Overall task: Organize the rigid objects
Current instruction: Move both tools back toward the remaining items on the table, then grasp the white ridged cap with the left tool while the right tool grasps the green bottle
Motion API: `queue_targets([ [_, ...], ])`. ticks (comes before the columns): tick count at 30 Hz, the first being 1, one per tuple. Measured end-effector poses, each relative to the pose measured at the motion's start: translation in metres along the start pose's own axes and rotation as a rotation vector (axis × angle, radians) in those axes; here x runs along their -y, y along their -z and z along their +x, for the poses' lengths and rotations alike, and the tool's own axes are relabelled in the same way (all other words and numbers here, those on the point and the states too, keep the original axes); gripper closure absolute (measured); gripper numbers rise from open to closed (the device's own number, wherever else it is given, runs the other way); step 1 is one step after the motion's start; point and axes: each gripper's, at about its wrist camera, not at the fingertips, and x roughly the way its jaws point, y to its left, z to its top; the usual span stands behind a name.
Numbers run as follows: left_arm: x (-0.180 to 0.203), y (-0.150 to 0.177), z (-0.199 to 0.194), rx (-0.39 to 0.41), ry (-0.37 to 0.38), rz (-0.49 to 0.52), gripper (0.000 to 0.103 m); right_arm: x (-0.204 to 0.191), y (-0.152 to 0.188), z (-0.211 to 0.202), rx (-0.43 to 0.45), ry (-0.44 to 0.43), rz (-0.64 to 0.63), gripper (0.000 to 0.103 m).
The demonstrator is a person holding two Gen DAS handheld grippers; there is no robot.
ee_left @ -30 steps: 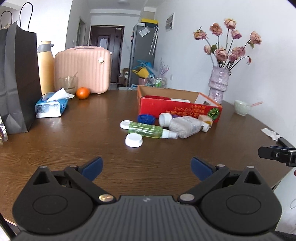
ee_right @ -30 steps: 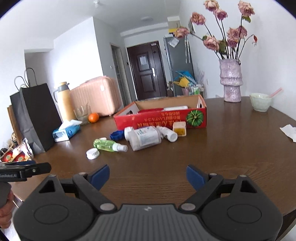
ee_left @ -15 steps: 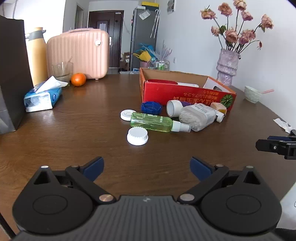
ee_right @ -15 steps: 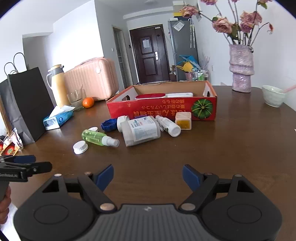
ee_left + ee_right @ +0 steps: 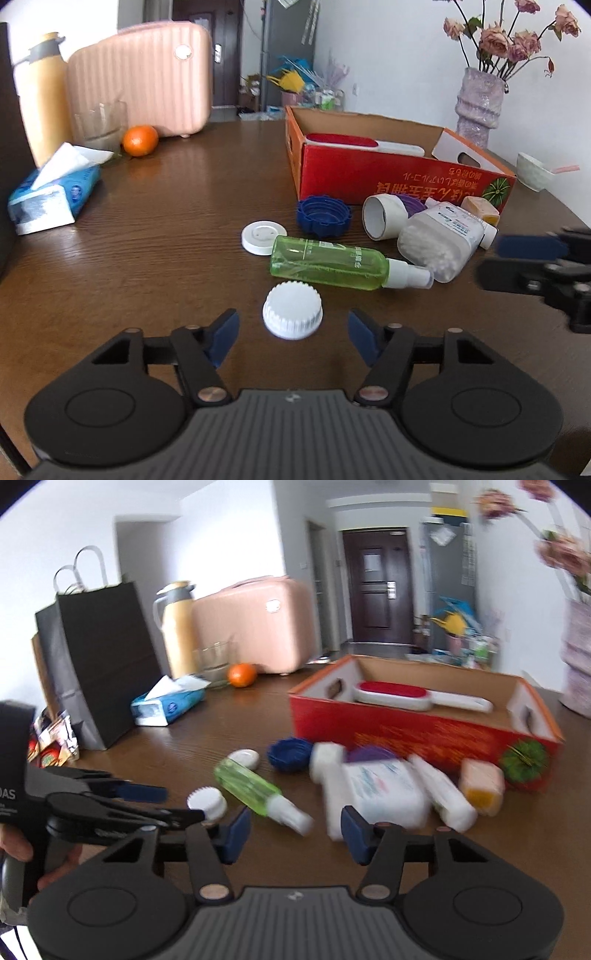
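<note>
The green spray bottle (image 5: 328, 263) lies flat on the desk (image 5: 155, 236) in front of the red cardboard box (image 5: 388, 173). Its long axis runs roughly along the box's front wall, nozzle toward the cotton swab jar (image 5: 439, 240) and base beside the flat white lid (image 5: 263, 237). The ribbed white cap (image 5: 292, 314) sits on the desk on the side of the bottle away from the box, and the blue cap (image 5: 323, 215) lies between bottle and box. A red lint brush (image 5: 362, 144) rests inside the box.

The left gripper (image 5: 293, 332) has its fingers wide apart, flanking the ribbed white cap without touching it; half a second ago that cap lay well ahead of them. The right gripper (image 5: 293, 829), fingers also spread and empty, has come nearer the bottle and jar; its view is blurred.
</note>
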Motion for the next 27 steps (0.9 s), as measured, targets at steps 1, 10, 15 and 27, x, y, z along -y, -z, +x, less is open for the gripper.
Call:
queue_targets([
  [1,-0.002,-0.002,0.005,-0.008,0.007,0.004,0.042,-0.003,-0.005,0.01,-0.01,-0.007,-0.016,0.051],
  [10,-0.015,-0.009,0.023,-0.026,0.077,0.036,0.062,-0.019,-0.027,0.086,-0.109,-0.076,-0.094,0.056],
  [15,-0.025,-0.008,0.022,-0.019,0.102,0.011,0.063,-0.022,-0.028,0.103,-0.125,-0.072,-0.103,0.061],
  [27,-0.029,-0.004,0.0,0.008,0.11,-0.024,0.063,-0.029,-0.017,0.101,-0.159,-0.053,-0.125,0.073],
])
